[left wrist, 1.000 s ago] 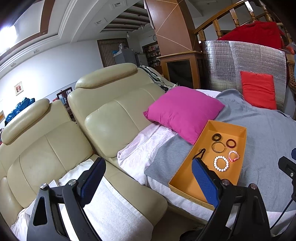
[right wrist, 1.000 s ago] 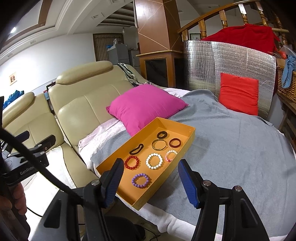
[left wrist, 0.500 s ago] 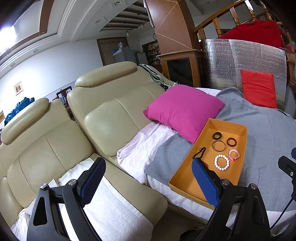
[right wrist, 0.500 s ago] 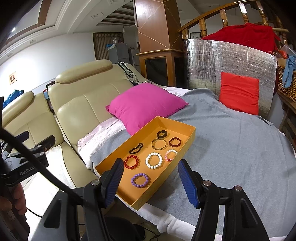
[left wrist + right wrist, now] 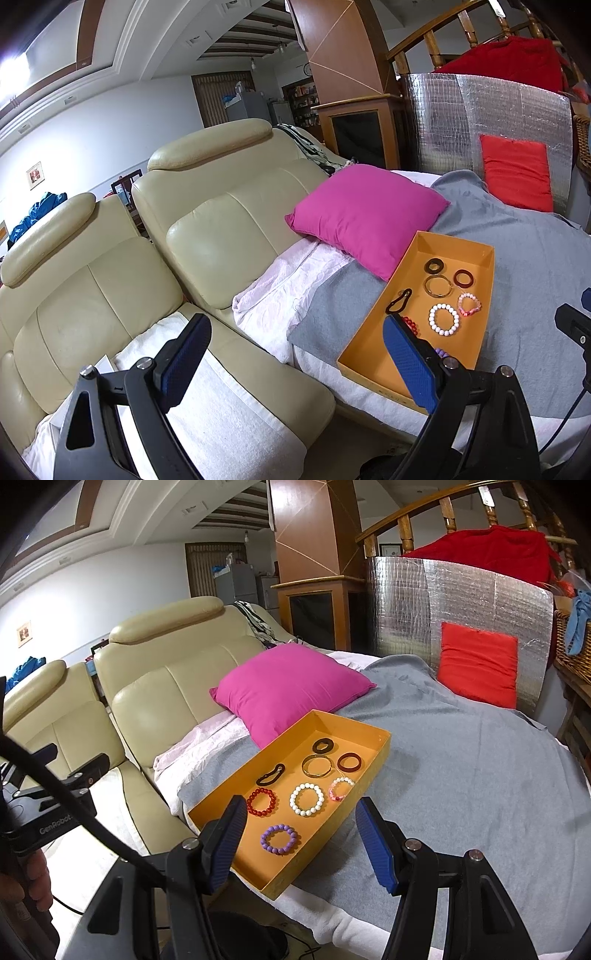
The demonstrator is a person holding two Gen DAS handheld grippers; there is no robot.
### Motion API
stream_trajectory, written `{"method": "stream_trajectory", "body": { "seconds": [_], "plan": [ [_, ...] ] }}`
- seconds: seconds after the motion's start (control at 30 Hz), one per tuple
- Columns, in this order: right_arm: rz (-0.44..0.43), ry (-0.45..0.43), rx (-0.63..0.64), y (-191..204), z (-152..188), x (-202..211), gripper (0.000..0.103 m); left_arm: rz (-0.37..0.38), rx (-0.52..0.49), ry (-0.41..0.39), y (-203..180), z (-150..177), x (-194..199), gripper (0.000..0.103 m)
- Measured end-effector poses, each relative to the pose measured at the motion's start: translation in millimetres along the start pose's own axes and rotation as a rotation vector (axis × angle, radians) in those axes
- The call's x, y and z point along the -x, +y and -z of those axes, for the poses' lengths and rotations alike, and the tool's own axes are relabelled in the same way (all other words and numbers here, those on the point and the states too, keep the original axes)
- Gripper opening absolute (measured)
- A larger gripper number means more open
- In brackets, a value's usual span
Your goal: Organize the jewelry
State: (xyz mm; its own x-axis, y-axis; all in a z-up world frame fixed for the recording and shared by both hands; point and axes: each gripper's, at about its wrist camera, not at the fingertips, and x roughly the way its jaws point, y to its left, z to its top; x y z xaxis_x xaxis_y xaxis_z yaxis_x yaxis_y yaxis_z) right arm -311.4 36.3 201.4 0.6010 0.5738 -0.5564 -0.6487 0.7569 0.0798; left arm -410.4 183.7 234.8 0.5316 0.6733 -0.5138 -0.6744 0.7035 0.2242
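An orange tray [image 5: 373, 734] lies on a grey blanket [image 5: 461, 775] and holds several bracelets and rings in rows: a purple bead bracelet [image 5: 279, 839], a red bead bracelet [image 5: 261, 802], a white bead bracelet [image 5: 306, 799], a pink one [image 5: 340, 788] and dark rings [image 5: 349, 761]. My right gripper [image 5: 301, 845] is open and empty, hovering just before the tray's near end. My left gripper [image 5: 295, 360] is open and empty, over the sofa seat left of the tray [image 5: 369, 354]; its right finger hides part of the tray.
A magenta pillow [image 5: 290, 688] lies behind the tray. A cream leather sofa [image 5: 207, 229] stands to the left with a white towel [image 5: 229, 417] on its seat. A red cushion [image 5: 478, 666] leans on a silver foil panel [image 5: 443, 594] at the back.
Both views have shifted very slightly; the tray sits marginally lower in the left wrist view. Both grippers stay open and empty.
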Motion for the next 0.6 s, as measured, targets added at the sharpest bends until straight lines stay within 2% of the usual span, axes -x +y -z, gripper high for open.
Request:
{"method": "stream_trajectory", "body": {
  "seconds": [0.6],
  "plan": [
    [0.014,0.026,0.013,9,-3,-21,0.065,0.005,0.006,0.031,5,2,-21,0.094]
  ]
}}
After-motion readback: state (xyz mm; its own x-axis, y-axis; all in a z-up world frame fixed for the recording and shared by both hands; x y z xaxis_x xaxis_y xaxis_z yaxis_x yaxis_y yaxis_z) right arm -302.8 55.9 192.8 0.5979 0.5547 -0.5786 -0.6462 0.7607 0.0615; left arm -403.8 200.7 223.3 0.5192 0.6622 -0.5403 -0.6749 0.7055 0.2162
